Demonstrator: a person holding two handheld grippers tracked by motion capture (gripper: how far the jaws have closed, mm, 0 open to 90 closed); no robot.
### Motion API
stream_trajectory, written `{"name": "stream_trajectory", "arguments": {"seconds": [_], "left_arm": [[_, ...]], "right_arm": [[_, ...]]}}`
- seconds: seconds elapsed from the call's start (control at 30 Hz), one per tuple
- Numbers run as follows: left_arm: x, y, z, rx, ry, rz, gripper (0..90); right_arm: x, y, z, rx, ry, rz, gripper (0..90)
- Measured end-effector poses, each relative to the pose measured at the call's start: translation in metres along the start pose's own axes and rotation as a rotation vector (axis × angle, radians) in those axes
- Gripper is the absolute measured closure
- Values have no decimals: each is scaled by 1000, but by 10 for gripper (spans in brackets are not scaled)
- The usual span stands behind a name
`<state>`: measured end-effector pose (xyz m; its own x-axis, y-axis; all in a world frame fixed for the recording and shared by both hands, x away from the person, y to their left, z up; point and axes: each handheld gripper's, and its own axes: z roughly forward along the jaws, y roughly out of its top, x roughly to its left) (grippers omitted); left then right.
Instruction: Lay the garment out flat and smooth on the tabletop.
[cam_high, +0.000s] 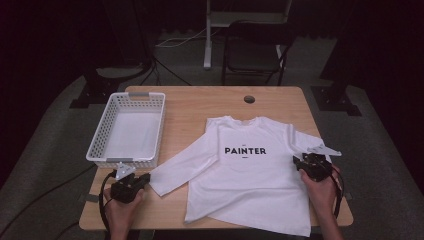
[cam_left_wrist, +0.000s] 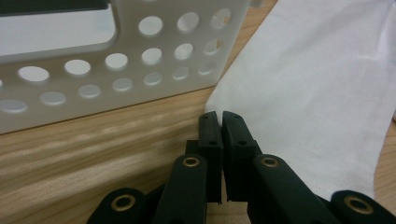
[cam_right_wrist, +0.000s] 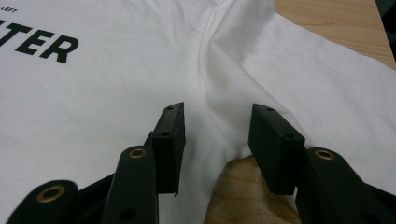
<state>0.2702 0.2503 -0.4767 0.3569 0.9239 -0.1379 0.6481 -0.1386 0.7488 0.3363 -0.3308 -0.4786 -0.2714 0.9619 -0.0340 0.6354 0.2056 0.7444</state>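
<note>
left tongs (cam_left_wrist: 219, 116): closest thing to the lens in the left gripper view. We read them as pinched fully together with nothing between them, tips parked on the bare wood right at the cuff of the sleeve that stretches toward the basket.
table (cam_high: 195, 107): light wood, carrying everything. Plenty of bare board around the shirt, so we've got room to fold.
shirt (cam_high: 245, 185): white long-sleeve with PAINTER across the chest, lying flat and face up on the right half of the table, collar pointing away from us. One sleeve runs out toward the basket, the other lies under the right hand.
basket (cam_high: 102, 145): white, perforated, nothing in it, sitting at the left side just beside that long sleeve's cuff.
right tongs (cam_right_wrist: 215, 135): standing wide, hovering at the armpit seam where sleeve meets body, a wedge of table showing between them. Not gripping cloth as far as we can tell.
how we'd do it: looks like a fold is starting. Open the left tongs first, pinch only the cuff edge, grab one layer at the armpit, then lift both together so the shirt doesn't drag or bunch.
</note>
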Motion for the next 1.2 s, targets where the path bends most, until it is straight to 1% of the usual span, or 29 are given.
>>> {"name": "stream_trajectory", "arguments": {"seconds": [0.8, 1.2], "left_arm": [[8, -5, -7, -4, 18, -7, 882], [8, -5, -8, -4, 22, -6, 882]], "right_arm": [[0, 0, 0, 0, 0, 0, 554], [0, 0, 0, 0, 0, -1, 554]]}}
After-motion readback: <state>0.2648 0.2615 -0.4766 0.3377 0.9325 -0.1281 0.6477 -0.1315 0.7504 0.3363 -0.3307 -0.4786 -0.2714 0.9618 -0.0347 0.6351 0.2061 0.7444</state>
